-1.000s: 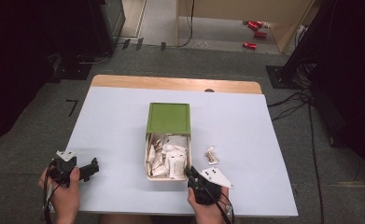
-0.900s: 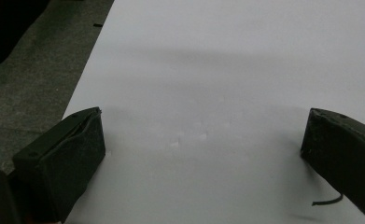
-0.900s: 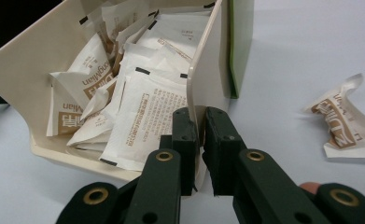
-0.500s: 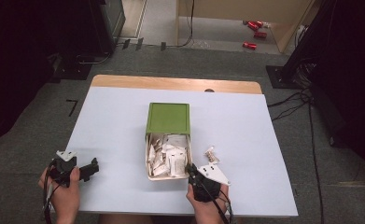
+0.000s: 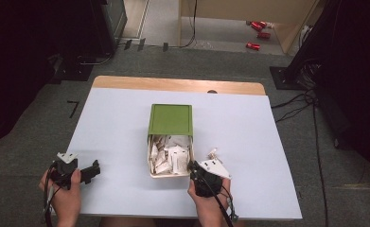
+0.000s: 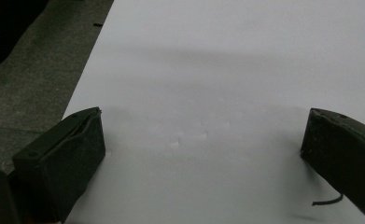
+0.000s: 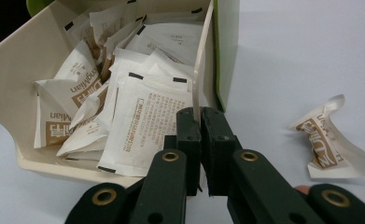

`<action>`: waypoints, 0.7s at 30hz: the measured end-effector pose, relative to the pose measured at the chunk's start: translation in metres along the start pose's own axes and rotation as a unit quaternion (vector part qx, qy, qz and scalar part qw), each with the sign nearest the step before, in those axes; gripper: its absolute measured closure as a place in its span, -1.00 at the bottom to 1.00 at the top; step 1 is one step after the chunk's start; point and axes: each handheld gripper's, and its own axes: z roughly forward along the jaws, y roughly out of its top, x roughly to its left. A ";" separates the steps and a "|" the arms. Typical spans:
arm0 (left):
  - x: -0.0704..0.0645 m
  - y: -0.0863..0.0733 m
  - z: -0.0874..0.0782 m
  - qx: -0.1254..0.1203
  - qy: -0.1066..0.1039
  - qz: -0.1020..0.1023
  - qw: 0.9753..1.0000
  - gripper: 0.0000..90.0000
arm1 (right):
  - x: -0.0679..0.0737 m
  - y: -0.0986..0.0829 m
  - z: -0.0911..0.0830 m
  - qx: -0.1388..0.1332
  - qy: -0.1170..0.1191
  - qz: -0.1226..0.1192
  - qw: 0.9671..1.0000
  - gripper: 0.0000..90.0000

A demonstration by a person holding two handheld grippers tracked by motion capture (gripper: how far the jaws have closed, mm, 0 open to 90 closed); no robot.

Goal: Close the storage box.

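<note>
A cream box [image 5: 169,174] with a green lid [image 5: 171,119] is placed mid-table [image 5: 126,118] — packets [image 5: 171,153] are heaped inside. The right gripper [image 5: 192,166] is held at its near right corner; one packet [image 5: 212,153] lies just beside. The left gripper [image 5: 95,169] is held well apart, near the table's left edge.

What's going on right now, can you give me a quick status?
Right gripper fingers shut on drawer wall. Left gripper open, idle. Drawer part-open, packets inside; stray packet beside it.

Box [image 7: 12,60] of smooth cream plastic, green lid [image 5: 171,118] matt, sachets [image 7: 143,121] of printed white paper, table [image 5: 249,137] covered matt white, jaws faced with black matt padding.
</note>
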 end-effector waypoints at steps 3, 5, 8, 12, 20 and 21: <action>0.000 0.000 0.000 0.000 0.000 0.000 1.000 -1.00 | 0.000 0.004 0.004 0.001 -0.001 0.004 1.000 0.95; 0.000 0.000 0.000 0.000 0.000 0.000 1.000 -1.00 | 0.000 0.006 0.007 0.002 -0.001 0.007 1.000 0.94; 0.000 0.000 0.000 0.000 0.000 0.000 1.000 -1.00 | 0.000 0.009 0.012 0.002 -0.004 0.008 1.000 0.94; 0.000 0.000 0.000 0.000 0.000 0.000 1.000 -1.00 | -0.001 0.012 0.018 0.003 -0.007 0.011 1.000 0.94; 0.000 0.000 0.000 0.000 0.000 0.000 1.000 -1.00 | -0.001 0.017 0.027 0.002 -0.011 0.015 1.000 0.94; 0.000 0.000 0.000 0.000 0.000 0.000 1.000 -1.00 | -0.001 0.018 0.028 0.002 -0.013 0.016 1.000 0.94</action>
